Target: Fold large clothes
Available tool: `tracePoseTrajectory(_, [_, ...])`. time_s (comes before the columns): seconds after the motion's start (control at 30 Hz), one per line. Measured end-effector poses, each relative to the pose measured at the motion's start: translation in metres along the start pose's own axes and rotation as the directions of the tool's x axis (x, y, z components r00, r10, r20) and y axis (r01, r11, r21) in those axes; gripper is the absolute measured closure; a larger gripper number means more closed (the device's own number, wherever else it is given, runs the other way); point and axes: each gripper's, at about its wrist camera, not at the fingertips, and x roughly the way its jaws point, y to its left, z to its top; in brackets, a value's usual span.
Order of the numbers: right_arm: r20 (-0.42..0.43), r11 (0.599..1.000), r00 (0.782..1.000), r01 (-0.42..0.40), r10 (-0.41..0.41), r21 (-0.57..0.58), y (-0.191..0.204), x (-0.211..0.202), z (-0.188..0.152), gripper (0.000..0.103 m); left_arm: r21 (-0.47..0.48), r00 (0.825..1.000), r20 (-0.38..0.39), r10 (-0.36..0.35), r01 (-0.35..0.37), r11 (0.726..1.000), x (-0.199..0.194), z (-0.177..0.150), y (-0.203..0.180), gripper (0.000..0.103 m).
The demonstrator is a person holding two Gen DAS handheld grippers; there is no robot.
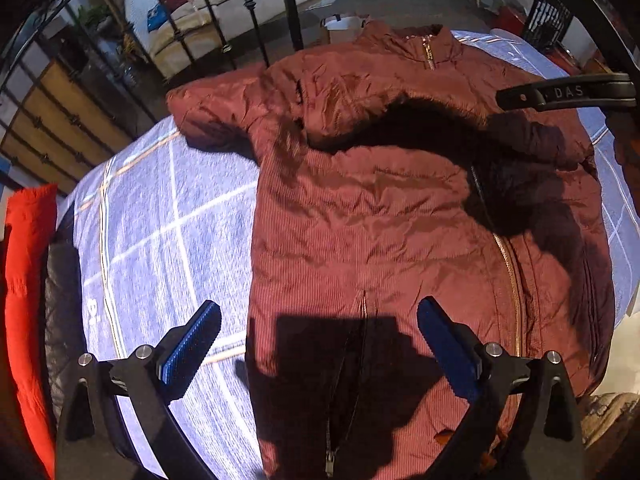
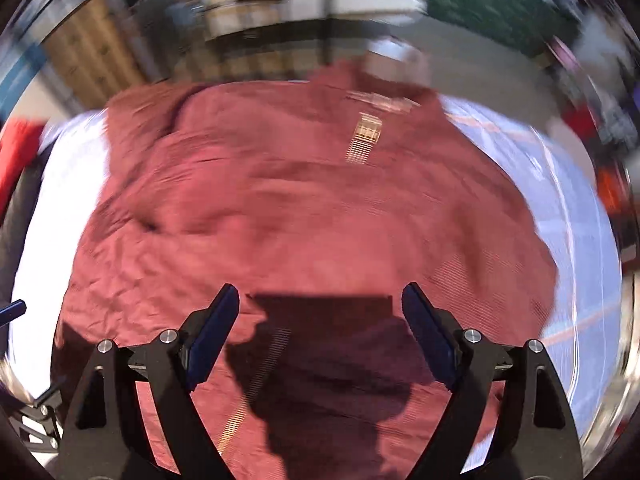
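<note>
A maroon puffer jacket (image 1: 360, 208) lies front up on the bed, collar at the far end, with a gold zip (image 1: 508, 264) down its front. One sleeve (image 1: 208, 116) sticks out to the left. The other sleeve (image 1: 528, 140) lies folded across the chest in shadow. My left gripper (image 1: 318, 316) hangs open over the jacket's near left edge, with nothing between its fingers. The right wrist view is motion-blurred. There my right gripper (image 2: 320, 296) stands open above the jacket (image 2: 304, 208), holding nothing. A black part of it (image 1: 560, 94) shows at upper right in the left wrist view.
The bed has a blue-and-white checked sheet (image 1: 160, 220). A red padded item (image 1: 28, 280) lies at its left edge. A black iron bed frame (image 1: 248, 12) stands beyond, with another bed (image 1: 192, 8), a paper bag (image 1: 344, 26) and wooden drawers (image 1: 60, 120) behind.
</note>
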Motion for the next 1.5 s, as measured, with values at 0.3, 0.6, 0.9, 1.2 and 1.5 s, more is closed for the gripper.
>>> tracePoseTrajectory(0.3, [-0.076,0.972,0.997,0.025,-0.008,0.233,-0.088,0.015,-0.014,0.020,0.087,0.992,0.126,-0.030,0.019,0.996,0.009,0.124,-0.029,0.006])
tracePoseTrajectory(0.6, [-0.199,0.974,0.976,0.123,-0.084,0.191,-0.095,0.078,-0.053,0.006,0.143,0.993,-0.117,0.002,0.015,0.990,0.119,0.169,-0.077,0.006])
tracePoseTrajectory(0.9, [-0.224,0.974,0.972,0.118,-0.072,0.196,-0.095,0.095,-0.053,0.005,0.101,0.976,-0.209,-0.062,0.085,0.991,0.167,0.153,-0.070,0.005])
tracePoseTrajectory(1.2, [-0.230,0.966,0.969,0.140,-0.089,0.216,-0.089,0.105,-0.041,0.004,0.085,0.973,-0.219,-0.072,0.093,0.992,0.179,0.156,-0.063,0.004])
tracePoseTrajectory(1.5, [-0.197,0.960,0.976,0.138,-0.090,0.243,-0.085,0.090,-0.060,0.004,0.090,0.985,-0.157,-0.064,0.078,0.993,0.157,0.136,-0.059,0.005])
